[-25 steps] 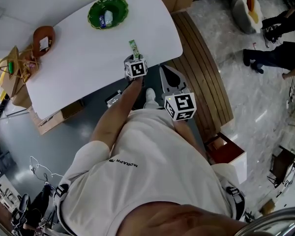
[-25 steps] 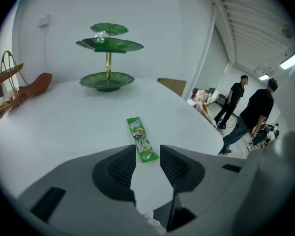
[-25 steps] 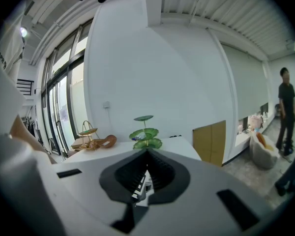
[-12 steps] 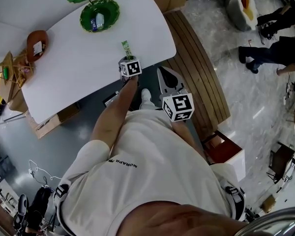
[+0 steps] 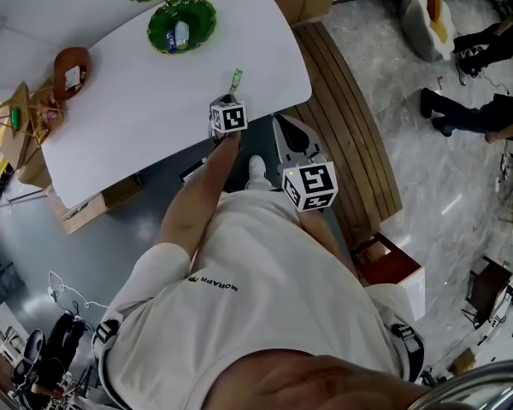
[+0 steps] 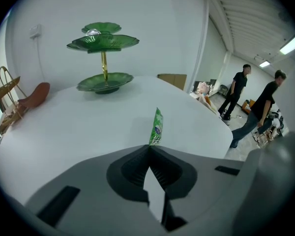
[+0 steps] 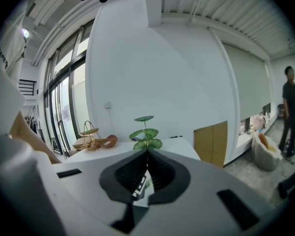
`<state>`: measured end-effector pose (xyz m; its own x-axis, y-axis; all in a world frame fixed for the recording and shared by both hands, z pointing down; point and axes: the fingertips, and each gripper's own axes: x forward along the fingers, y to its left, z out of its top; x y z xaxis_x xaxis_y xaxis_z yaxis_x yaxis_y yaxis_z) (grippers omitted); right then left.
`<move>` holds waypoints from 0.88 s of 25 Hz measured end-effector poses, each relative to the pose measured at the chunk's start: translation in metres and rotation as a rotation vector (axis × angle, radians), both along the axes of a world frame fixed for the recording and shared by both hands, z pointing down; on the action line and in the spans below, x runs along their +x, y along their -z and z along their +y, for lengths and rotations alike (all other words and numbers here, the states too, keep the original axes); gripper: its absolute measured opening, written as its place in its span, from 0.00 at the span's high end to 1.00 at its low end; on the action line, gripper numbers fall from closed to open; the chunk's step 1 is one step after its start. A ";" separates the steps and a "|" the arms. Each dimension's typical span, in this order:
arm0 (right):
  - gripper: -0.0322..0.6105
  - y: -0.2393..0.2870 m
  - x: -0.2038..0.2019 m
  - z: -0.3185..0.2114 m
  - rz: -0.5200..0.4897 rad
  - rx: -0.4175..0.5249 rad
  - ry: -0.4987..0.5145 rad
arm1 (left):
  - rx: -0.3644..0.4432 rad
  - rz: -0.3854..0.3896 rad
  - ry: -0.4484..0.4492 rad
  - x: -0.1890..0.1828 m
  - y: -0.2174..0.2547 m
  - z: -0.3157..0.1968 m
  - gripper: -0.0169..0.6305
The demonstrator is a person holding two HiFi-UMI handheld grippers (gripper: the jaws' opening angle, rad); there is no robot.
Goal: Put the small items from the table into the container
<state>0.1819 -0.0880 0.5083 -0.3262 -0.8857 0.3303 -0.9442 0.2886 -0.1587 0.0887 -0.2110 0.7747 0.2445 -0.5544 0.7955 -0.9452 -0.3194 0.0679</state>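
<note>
Thin green sachet (image 6: 157, 126), flat and glossy with dark print on one face, long and narrow. Pinched by its lower end in the left claw (image 6: 150, 146), jaws shut tight on it at their very tips. Upright beyond those tips, leaning slightly right, over the near right part of the table (image 5: 128, 109). Smooth white table top with rounded corners.

Left claw angled steeply down at the near table edge, marker cube (image 5: 228, 116) uppermost, bare forearm (image 5: 192, 212) stretched out from a white T-shirt (image 5: 265, 297).

Right claw (image 7: 147, 151) with ribbed grey jaws together at the tips and nothing between them. Held off the near edge, right of the left claw and nearer the body, pointing only a little below level toward the far side of the table.

Tiered stand (image 6: 104, 58) at the far side, well apart from the sachet: green leaf-shaped dishes, glossy with wavy rims, on a slim gold stem. Small wrapped items (image 5: 181, 32) in the lowest dish.

Brown wooden bowl (image 5: 72, 67), smooth and curved, at the far left. Gold wire basket (image 5: 21, 118) just beyond it, at the left table edge.
</note>
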 end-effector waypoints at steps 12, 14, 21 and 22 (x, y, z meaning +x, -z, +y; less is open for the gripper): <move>0.94 0.007 -0.025 -0.002 -0.025 0.020 0.012 | 0.033 0.104 0.032 -0.018 0.037 0.006 0.96; 0.94 0.009 -0.032 -0.001 -0.027 0.025 0.019 | 0.042 0.118 0.035 -0.022 0.047 0.007 0.96; 0.94 0.017 -0.054 0.003 -0.037 0.046 0.037 | 0.095 0.177 0.057 -0.039 0.086 0.011 0.96; 0.94 0.019 -0.058 0.004 -0.039 0.050 0.042 | 0.104 0.188 0.062 -0.042 0.092 0.011 0.96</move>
<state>0.1236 -0.0844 0.4898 -0.3752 -0.8861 0.2722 -0.9245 0.3363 -0.1793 0.0470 -0.1998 0.6825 0.3456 -0.6495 0.6773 -0.9372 -0.2752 0.2143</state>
